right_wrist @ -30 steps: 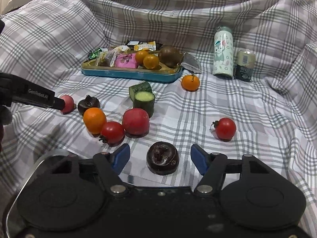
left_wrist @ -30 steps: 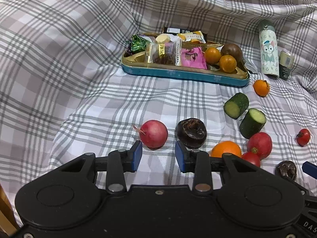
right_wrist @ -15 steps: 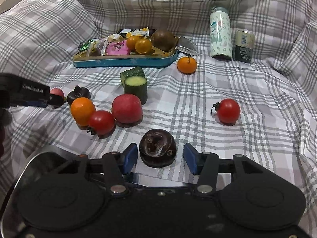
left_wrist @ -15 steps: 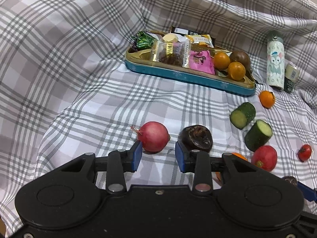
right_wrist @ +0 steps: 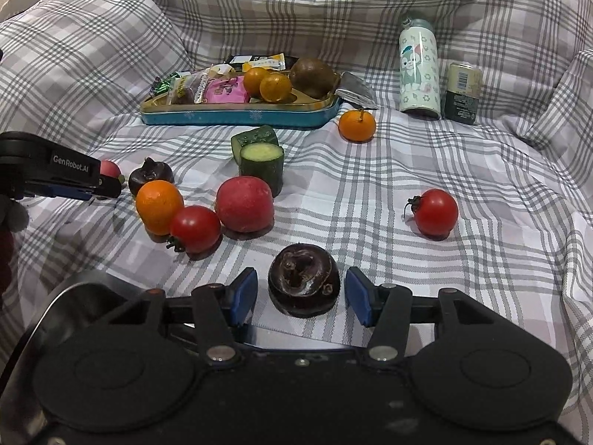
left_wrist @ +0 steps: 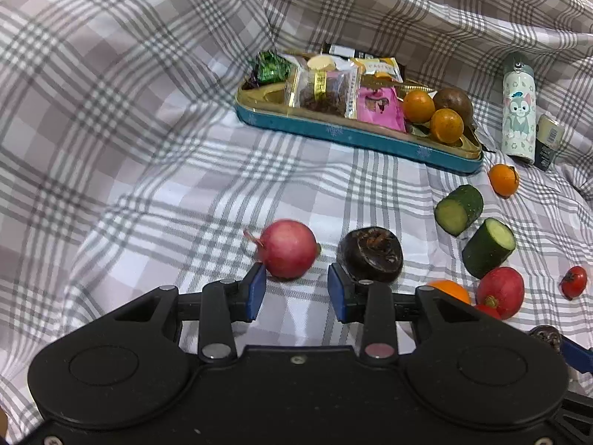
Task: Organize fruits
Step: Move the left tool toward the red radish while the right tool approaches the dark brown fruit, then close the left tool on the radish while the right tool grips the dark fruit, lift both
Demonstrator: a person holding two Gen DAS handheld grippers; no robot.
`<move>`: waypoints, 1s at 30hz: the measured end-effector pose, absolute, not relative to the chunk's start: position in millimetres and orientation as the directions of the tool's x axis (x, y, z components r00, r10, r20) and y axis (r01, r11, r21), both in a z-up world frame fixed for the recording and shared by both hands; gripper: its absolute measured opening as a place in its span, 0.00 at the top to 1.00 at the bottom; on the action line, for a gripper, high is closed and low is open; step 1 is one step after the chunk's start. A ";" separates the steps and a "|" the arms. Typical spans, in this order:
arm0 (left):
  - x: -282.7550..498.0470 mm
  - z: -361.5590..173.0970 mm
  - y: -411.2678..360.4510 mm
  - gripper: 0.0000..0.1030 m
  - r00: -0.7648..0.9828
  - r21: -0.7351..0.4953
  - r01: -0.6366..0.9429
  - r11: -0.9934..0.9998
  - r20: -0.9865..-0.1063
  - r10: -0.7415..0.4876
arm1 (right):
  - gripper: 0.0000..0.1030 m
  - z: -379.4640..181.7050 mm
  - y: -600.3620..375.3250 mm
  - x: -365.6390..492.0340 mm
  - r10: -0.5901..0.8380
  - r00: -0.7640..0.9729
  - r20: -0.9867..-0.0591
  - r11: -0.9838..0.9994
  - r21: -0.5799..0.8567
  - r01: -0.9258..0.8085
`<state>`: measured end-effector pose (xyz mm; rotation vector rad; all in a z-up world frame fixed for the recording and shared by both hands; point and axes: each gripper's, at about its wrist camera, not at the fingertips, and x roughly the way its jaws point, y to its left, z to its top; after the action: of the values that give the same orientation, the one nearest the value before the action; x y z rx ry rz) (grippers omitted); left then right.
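Note:
My left gripper (left_wrist: 296,291) is open just in front of a pink radish (left_wrist: 288,249), whose near side sits at the mouth of the jaws. A dark water chestnut (left_wrist: 370,254) lies beside it, by the right finger. My right gripper (right_wrist: 302,298) is open with its jaws on either side of another dark water chestnut (right_wrist: 303,283), not touching it. A blue tin tray (right_wrist: 237,116) at the back holds snack packets, two oranges (right_wrist: 268,82) and a brown fruit (right_wrist: 313,77). The left gripper also shows in the right wrist view (right_wrist: 107,187).
On the plaid cloth lie an orange (right_wrist: 158,205), a tomato (right_wrist: 194,228), a red radish (right_wrist: 244,204), two cucumber pieces (right_wrist: 261,161), a second tomato (right_wrist: 435,213) and a small orange (right_wrist: 357,126). A bottle (right_wrist: 418,72) and a can (right_wrist: 462,92) stand at the back right.
My left gripper has moved forward and left until the pink radish sits at its jaws. My right gripper has advanced around the water chestnut and its jaws have narrowed.

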<state>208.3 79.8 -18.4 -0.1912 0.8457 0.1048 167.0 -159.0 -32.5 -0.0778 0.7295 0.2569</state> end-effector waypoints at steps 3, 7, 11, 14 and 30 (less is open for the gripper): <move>207.9 -18.1 82.2 0.56 0.656 -0.138 -0.178 0.974 -0.755 0.013 | 0.46 -32.5 -158.8 167.1 0.206 0.715 -0.669 0.966 0.022 -0.258; 206.7 -15.7 87.7 0.55 0.665 -0.146 -0.225 0.963 -0.746 0.043 | 0.46 -32.3 -159.1 167.1 0.209 0.713 -0.669 0.966 0.027 -0.258; 208.2 -14.3 95.7 0.55 0.652 -0.193 -0.253 0.948 -0.758 0.020 | 0.48 -31.3 -159.3 165.6 0.218 0.712 -0.667 0.964 0.035 -0.263; 208.3 -10.5 94.2 0.55 0.655 -0.189 -0.258 0.948 -0.755 0.027 | 0.50 -29.7 -159.1 164.7 0.227 0.713 -0.664 0.963 0.041 -0.268; 234.4 -19.8 89.0 0.50 0.631 -0.205 -0.285 0.936 -0.776 0.022 | 0.53 -26.6 -161.5 163.4 0.241 0.707 -0.665 0.961 0.061 -0.271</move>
<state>234.4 89.0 -19.8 -0.3243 0.8742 0.1787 163.4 -161.5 -26.6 -0.0423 0.7320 0.2842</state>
